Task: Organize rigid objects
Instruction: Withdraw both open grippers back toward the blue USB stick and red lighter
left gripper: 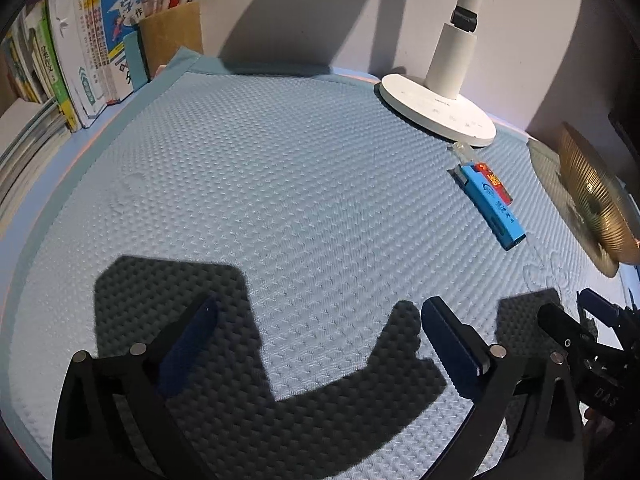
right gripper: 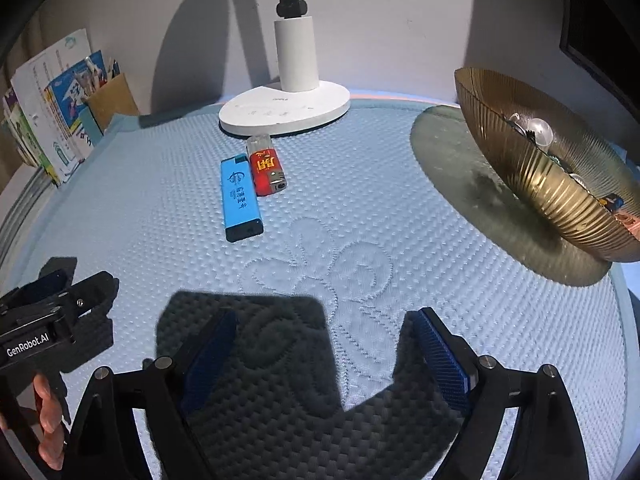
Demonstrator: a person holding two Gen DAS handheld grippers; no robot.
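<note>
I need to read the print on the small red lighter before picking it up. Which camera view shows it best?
The right wrist view: the small red lighter lies fully visible beside the long blue lighter, its printed face upward. In the left wrist view the red lighter is mostly hidden behind the blue one, only a strip showing.

Two lighters (right gripper: 242, 200) (right gripper: 267, 170) side by side on mat (right gripper: 360, 184), just before lamp base (right gripper: 284, 110); bowl (right gripper: 540, 168) right; books (left gripper: 76, 60) far left.

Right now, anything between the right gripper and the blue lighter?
Nothing. In the right wrist view only bare quilted blue mat with an embroidered flower separates the open right gripper from the blue lighter; the red lighter lies beyond.
</note>
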